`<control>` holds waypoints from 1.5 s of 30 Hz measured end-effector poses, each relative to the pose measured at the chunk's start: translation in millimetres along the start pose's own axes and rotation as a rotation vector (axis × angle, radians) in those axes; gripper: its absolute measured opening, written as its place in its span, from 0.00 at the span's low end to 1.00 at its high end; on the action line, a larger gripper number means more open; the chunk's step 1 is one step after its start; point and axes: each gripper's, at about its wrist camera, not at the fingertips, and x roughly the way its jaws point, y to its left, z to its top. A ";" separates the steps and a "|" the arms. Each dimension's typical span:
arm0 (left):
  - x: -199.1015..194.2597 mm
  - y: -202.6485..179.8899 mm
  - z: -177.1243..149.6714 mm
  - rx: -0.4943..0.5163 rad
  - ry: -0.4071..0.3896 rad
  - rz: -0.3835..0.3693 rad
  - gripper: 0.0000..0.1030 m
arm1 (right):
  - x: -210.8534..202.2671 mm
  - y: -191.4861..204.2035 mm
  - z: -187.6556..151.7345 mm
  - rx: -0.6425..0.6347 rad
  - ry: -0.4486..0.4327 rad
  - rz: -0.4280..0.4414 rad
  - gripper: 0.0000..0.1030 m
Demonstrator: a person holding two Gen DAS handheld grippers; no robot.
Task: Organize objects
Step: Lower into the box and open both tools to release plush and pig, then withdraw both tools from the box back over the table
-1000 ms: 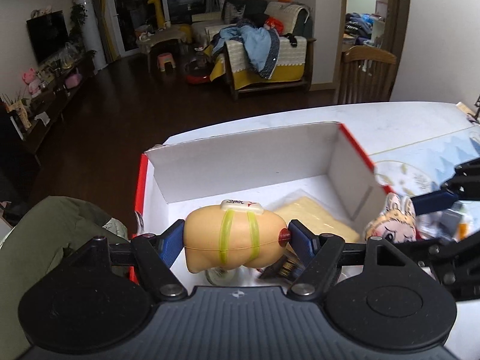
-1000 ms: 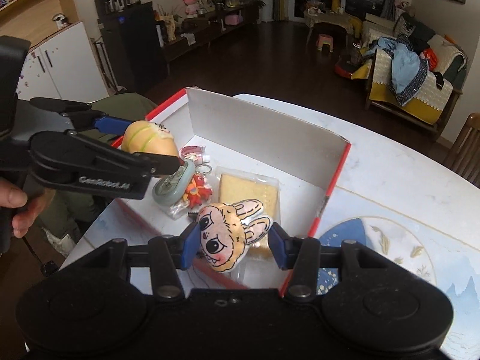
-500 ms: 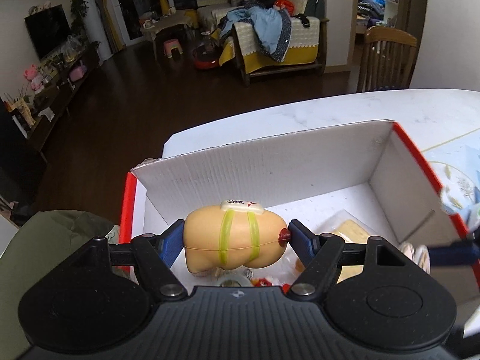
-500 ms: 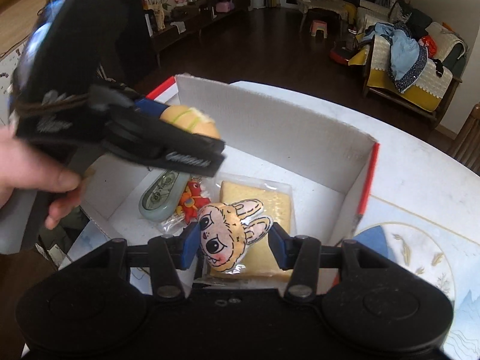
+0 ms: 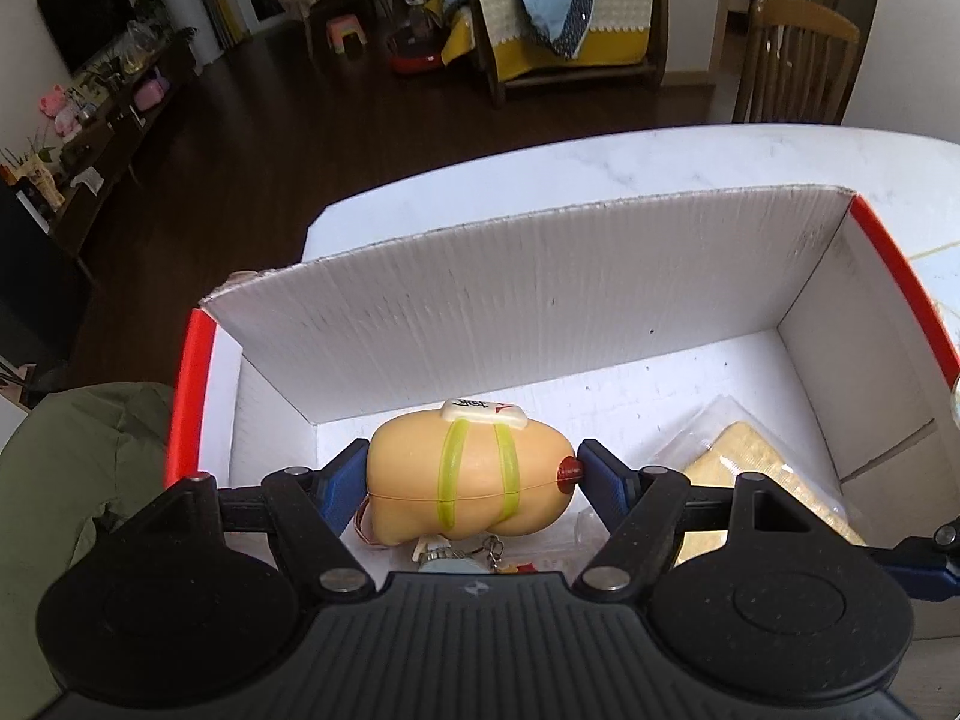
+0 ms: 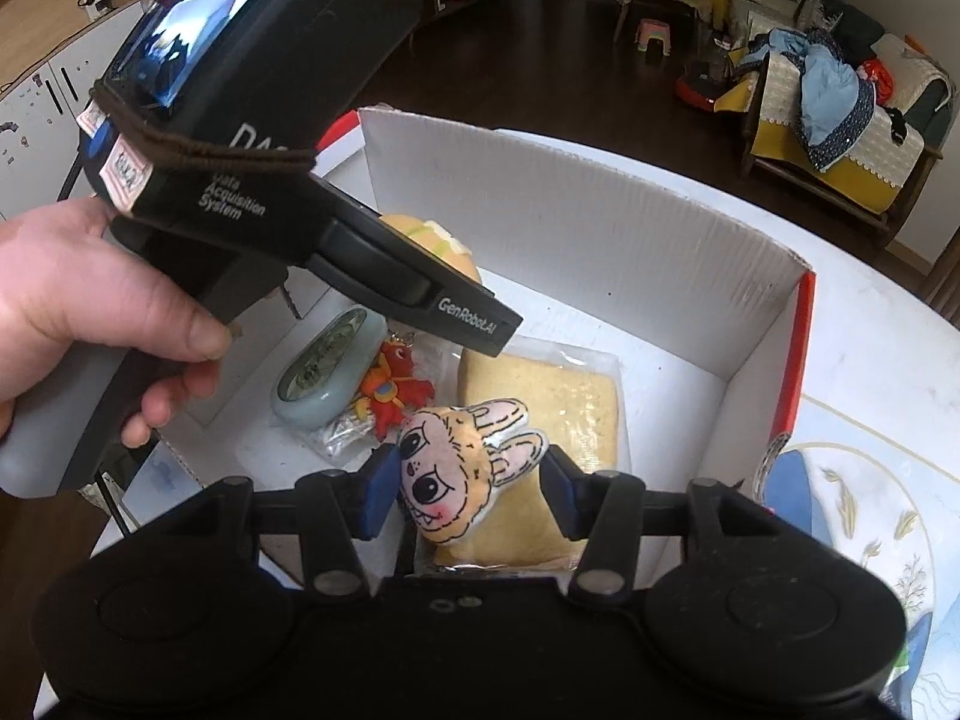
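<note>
A white cardboard box [image 5: 540, 300] with red edges lies open on the table. My left gripper [image 5: 473, 468] is shut on a yellow toy [image 5: 468, 492] with green bands, low inside the box's left part. In the right wrist view the toy [image 6: 432, 240] peeks out behind the left gripper's body. My right gripper [image 6: 471, 480] hangs over a wrapped bread packet [image 6: 558, 396] in the box. Its jaws are opening. A rabbit-eared plush face [image 6: 456, 468] sits tilted between them, with a gap at the right pad.
A pale green oval case [image 6: 327, 372] and a red figure keychain [image 6: 390, 390] lie on the box floor at the left. A person's hand [image 6: 90, 300] grips the left handle. A patterned mat [image 6: 870, 540] covers the table to the right. A wooden chair [image 5: 798, 60] stands beyond.
The left gripper has carried the yellow toy right and down into the box. The right gripper has sunk toward the bread packet, its jaws have widened and the plush has tilted.
</note>
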 end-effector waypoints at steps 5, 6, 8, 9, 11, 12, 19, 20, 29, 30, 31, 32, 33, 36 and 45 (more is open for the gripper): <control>3.3 -1.5 -0.2 0.002 0.034 -0.010 0.72 | -0.7 2.6 -3.6 -0.015 0.004 0.008 0.61; 3.2 -1.6 -0.2 0.003 0.038 -0.012 0.72 | -2.3 2.8 -4.8 -0.015 0.001 0.009 0.62; 3.9 -1.4 -0.3 -0.001 0.049 -0.016 0.73 | -6.6 3.1 -6.9 -0.024 -0.004 0.009 0.62; 3.8 -1.4 -0.8 -0.004 0.053 -0.017 0.73 | -9.2 3.6 -8.1 -0.028 -0.010 0.010 0.63; 2.1 -0.4 -1.3 -0.014 0.048 -0.020 0.74 | -14.8 2.5 -8.8 -0.032 -0.024 0.012 0.66; 1.1 0.4 -1.7 -0.019 0.042 -0.024 0.75 | -18.0 2.0 -9.0 -0.031 -0.032 0.012 0.66; -14.6 6.2 -9.4 -0.077 -0.017 -0.046 0.84 | -48.7 -6.6 -15.3 -0.009 -0.079 0.028 0.68; -18.7 5.8 -10.4 -0.075 -0.027 -0.049 0.84 | -53.5 -8.9 -16.4 -0.004 -0.086 0.031 0.68; -71.0 -1.3 -17.6 -0.083 -0.130 -0.103 0.84 | -101.4 -33.7 -31.5 0.041 -0.156 0.049 0.68; -76.7 -3.3 -17.6 -0.078 -0.140 -0.106 0.84 | -107.1 -36.7 -33.7 0.045 -0.165 0.048 0.68; -83.0 -6.2 -18.8 -0.073 -0.149 -0.109 0.84 | -111.6 -40.1 -34.7 0.049 -0.173 0.050 0.68; -89.7 -9.4 -20.0 -0.069 -0.158 -0.116 0.84 | -116.9 -43.6 -36.9 0.052 -0.180 0.052 0.70; -95.2 -11.8 -20.5 -0.066 -0.166 -0.127 0.84 | -122.0 -46.7 -39.2 0.055 -0.187 0.054 0.73; -112.9 -22.3 -24.8 -0.056 -0.187 -0.152 0.84 | -134.5 -52.0 -45.8 0.054 -0.205 0.057 0.74; -153.4 -59.2 -42.9 -0.062 -0.247 -0.214 0.84 | -171.9 -73.3 -75.8 0.040 -0.235 0.066 0.85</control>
